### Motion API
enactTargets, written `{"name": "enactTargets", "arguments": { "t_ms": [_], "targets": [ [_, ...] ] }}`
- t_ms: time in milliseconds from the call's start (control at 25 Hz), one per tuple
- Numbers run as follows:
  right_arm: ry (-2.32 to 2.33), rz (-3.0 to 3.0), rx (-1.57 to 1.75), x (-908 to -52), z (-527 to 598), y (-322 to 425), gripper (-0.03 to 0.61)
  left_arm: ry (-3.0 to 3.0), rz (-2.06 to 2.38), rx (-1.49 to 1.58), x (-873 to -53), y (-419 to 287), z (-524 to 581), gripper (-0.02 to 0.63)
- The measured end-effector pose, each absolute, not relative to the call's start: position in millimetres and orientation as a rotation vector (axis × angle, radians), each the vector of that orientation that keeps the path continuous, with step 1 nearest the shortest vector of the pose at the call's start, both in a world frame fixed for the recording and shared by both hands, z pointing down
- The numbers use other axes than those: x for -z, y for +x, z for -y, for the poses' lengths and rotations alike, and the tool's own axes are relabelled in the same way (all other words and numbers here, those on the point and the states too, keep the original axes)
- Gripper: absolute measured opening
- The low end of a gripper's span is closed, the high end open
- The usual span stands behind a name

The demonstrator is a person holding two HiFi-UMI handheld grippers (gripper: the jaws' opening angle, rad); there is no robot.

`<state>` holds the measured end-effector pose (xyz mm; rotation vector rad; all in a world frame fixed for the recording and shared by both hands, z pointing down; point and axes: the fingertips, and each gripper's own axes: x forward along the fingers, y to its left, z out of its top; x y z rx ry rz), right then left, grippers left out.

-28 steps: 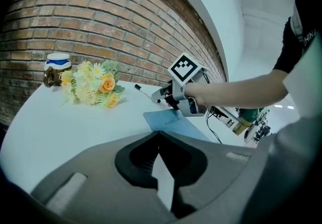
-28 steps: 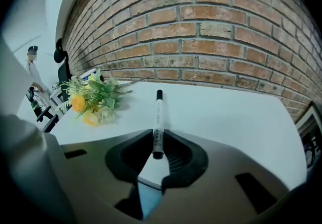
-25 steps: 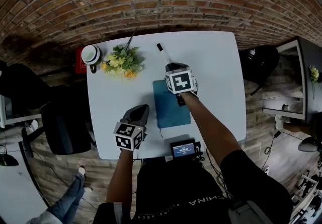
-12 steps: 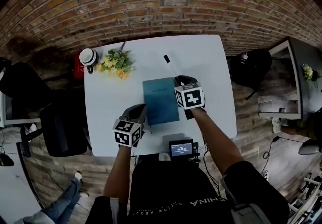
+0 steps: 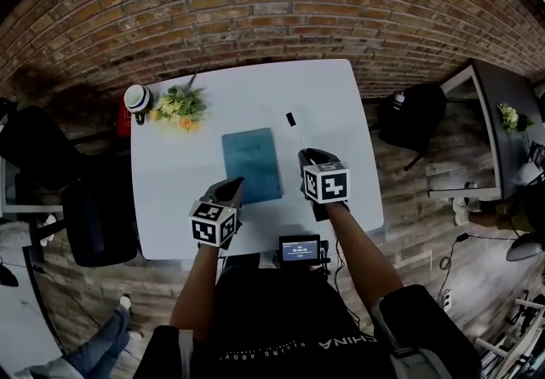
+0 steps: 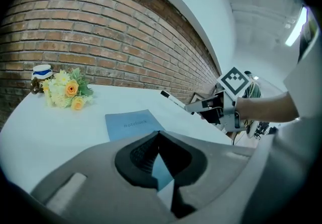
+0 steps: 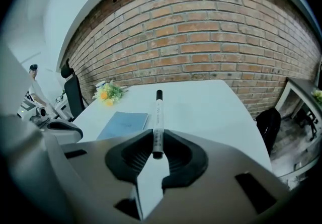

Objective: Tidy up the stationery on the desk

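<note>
Right gripper view has the marker [image 7: 157, 117] pinched by its rear end between the pads of the right tool [image 7: 157, 143], with its black-capped end sticking out toward 12 o'clock above the white tabletop [image 7: 211, 112]. Head view puts the blue notebook [image 5: 252, 164] flat on the tabletop at 9 o'clock of that marker, near it but apart. At the notebook's 7 o'clock corner hovers the left tool [image 5: 232, 192], its jaws pressed together on nothing. Yellow flowers [image 5: 177, 106] lie at 10 o'clock of the notebook.
</note>
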<state>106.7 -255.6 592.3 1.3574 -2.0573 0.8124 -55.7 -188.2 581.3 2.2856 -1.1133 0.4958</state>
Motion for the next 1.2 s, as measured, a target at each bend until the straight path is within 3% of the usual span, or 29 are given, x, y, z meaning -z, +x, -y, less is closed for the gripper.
{"name": "enactTargets", "arguments": {
  "t_ms": [1200],
  "targets": [
    [1.306, 1.94, -1.115, -654, 202, 58, 0.08, 2.231, 1.033, -0.561, -621, -71, 169, 0.011]
  ]
}}
